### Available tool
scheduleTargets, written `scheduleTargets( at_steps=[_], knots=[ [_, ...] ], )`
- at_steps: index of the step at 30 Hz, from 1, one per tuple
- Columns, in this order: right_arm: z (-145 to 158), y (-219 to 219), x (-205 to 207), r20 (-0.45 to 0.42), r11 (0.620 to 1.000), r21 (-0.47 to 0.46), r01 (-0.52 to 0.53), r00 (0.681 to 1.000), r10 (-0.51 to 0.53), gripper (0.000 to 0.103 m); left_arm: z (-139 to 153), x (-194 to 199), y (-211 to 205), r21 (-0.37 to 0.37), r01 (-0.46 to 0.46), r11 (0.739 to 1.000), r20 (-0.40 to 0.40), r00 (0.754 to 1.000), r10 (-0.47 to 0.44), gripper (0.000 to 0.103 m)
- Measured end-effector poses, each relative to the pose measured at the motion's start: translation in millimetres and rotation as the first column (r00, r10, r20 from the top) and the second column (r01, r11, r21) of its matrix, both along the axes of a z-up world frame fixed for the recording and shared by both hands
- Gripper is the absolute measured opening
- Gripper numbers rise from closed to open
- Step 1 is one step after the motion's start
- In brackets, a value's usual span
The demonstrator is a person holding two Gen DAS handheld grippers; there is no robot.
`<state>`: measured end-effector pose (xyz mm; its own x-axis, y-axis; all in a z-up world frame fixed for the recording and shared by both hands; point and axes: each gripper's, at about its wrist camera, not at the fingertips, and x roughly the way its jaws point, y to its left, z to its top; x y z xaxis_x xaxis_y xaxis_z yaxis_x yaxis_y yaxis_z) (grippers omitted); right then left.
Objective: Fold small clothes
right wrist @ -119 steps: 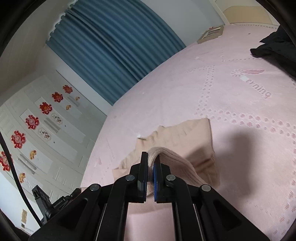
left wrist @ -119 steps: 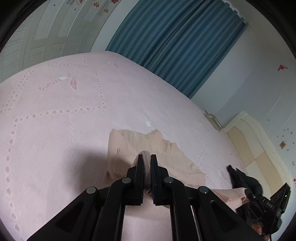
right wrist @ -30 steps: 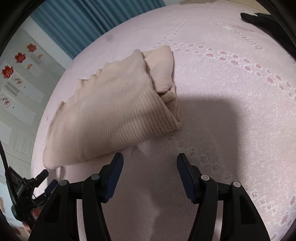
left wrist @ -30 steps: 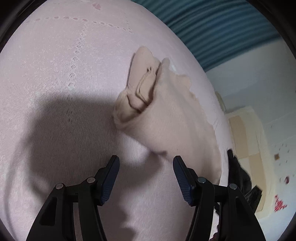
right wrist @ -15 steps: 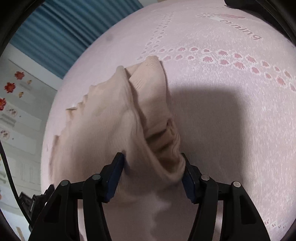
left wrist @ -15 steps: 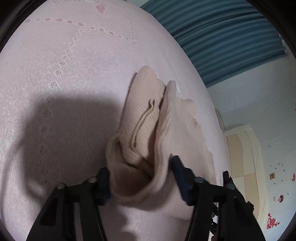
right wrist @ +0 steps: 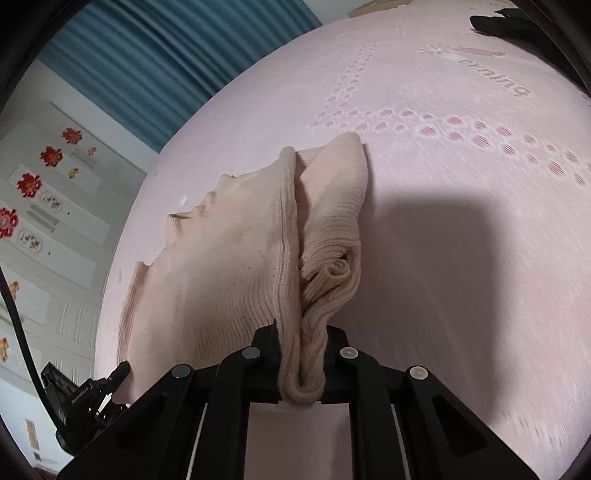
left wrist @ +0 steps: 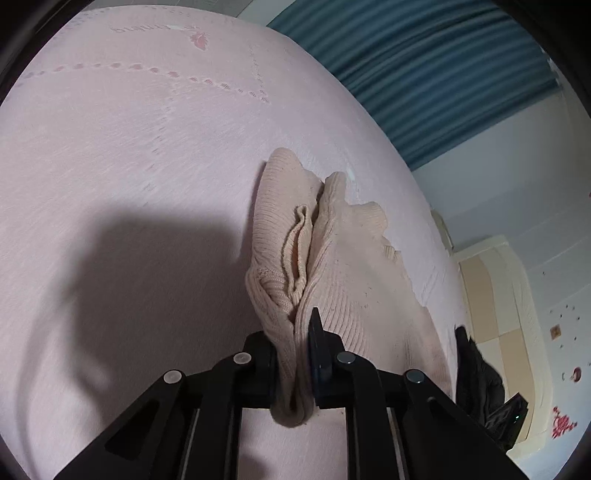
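A small beige ribbed knit garment (left wrist: 332,266) lies folded on the pink bedspread (left wrist: 129,166). My left gripper (left wrist: 295,332) has its jaws closing on the near left corner of the knit, and the bunched fabric is pinched between its pads. In the right wrist view the same garment (right wrist: 240,258) spreads away to the left. My right gripper (right wrist: 301,332) has its jaws closing on the near right corner, a thick roll of ribbed cloth squeezed between the pads. The fingertips are partly buried in the fabric.
A black garment (left wrist: 480,376) lies at the bed's right side, also seen far right (right wrist: 517,22) in the right wrist view. Blue curtains (left wrist: 424,55) hang beyond the bed. The other gripper's black body (right wrist: 85,402) shows at lower left. Cream headboard (left wrist: 498,295) at right.
Both grippers were open in front of the garment a second ago. They slid onto its near corners and their jaws came together on the knit, which now bunches up between the pads.
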<state>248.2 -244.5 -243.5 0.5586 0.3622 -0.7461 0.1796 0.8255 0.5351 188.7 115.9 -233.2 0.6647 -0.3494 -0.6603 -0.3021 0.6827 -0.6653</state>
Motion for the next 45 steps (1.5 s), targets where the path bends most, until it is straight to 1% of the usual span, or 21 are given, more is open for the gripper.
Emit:
scheduleTargets(
  at_steps=[3,6,10,12,13,14,15,17,20,21,23,24,26,28,31,34,36,38,40,43,45],
  knots=[
    [12,-4,-29,-0.002,1.0,-0.011,-0.025,1.0,0.025,0.011,2,-34,-1,-0.01,0.019,1.0,-0.02,1.0,-0.019,0.013],
    [28,-2,-62,0.012,0.996,-0.072,-0.057,0.998,0.058,0.011,5,-69,-3,-0.025,0.031,0.999,-0.038,0.999,-0.031,0.013],
    [40,4,-107,0.019,0.978,-0.187,-0.095,0.995,0.1,0.011,8,-111,-14,0.03,0.076,0.997,-0.068,0.995,-0.073,0.014],
    [42,10,-122,0.016,0.963,-0.244,-0.114,0.992,0.121,0.012,8,-122,-15,0.058,0.099,0.993,-0.086,0.992,-0.093,0.014],
    [41,12,-128,0.006,0.954,-0.274,-0.12,0.992,0.126,0.014,8,-124,-15,0.07,0.106,0.992,-0.092,0.991,-0.099,0.015],
    [41,13,-132,-0.005,0.947,-0.301,-0.115,0.993,0.119,0.018,8,-124,-14,0.076,0.113,0.991,-0.099,0.989,-0.106,0.019],
    [41,11,-136,-0.01,0.941,-0.324,-0.102,0.994,0.105,0.019,7,-125,-11,0.073,0.118,0.99,-0.107,0.988,-0.11,0.023],
    [50,8,-144,0.009,0.924,-0.379,-0.049,0.998,0.057,0.022,9,-126,-4,0.066,0.121,0.99,-0.11,0.987,-0.113,0.037],
    [73,12,-155,0.077,0.92,-0.392,-0.013,0.996,0.047,0.033,16,-126,4,0.13,0.115,0.985,-0.096,0.99,-0.103,0.047],
    [77,16,-157,0.093,0.919,-0.394,-0.013,0.994,0.054,0.034,16,-121,6,0.131,0.122,0.984,-0.094,0.989,-0.111,0.048],
    [83,37,-153,0.121,0.912,-0.407,-0.05,0.987,0.108,0.041,15,-105,8,0.104,0.149,0.983,-0.098,0.985,-0.139,0.049],
    [82,47,-149,0.126,0.908,-0.412,-0.07,0.983,0.133,0.042,15,-98,7,0.098,0.156,0.983,-0.103,0.984,-0.146,0.049],
    [75,79,-137,0.125,0.901,-0.414,-0.128,0.973,0.196,0.042,13,-82,1,0.123,0.161,0.979,-0.109,0.983,-0.148,0.051],
    [64,107,-127,0.123,0.892,-0.415,-0.18,0.96,0.251,0.042,13,-76,-2,0.142,0.167,0.976,-0.098,0.983,-0.154,0.051],
    [40,143,-105,0.071,0.86,-0.454,-0.234,0.952,0.297,0.042,10,-72,1,0.142,0.17,0.975,-0.076,0.984,-0.161,0.052],
    [14,160,-79,-0.013,0.834,-0.498,-0.24,0.963,0.269,0.042,8,-77,11,0.09,0.176,0.98,-0.056,0.984,-0.172,0.052],
    [9,162,-70,-0.011,0.838,-0.499,-0.22,0.969,0.248,0.042,11,-76,12,0.093,0.162,0.982,-0.033,0.987,-0.16,0.054],
    [9,164,-58,-0.01,0.837,-0.508,-0.202,0.973,0.229,0.042,10,-78,19,0.072,0.152,0.986,-0.019,0.988,-0.151,0.054],
    [6,168,-42,-0.028,0.832,-0.518,-0.196,0.977,0.213,0.042,7,-78,26,0.035,0.159,0.987,-0.013,0.987,-0.159,0.054],
    [0,173,-17,-0.059,0.82,-0.533,-0.206,0.976,0.207,0.042,3,-76,28,0.022,0.173,0.985,-0.025,0.985,-0.172,0.054],
    [-6,174,-1,-0.086,0.822,-0.526,-0.218,0.975,0.203,0.042,4,-74,26,0.017,0.184,0.983,-0.016,0.983,-0.184,0.054]
  ],
)
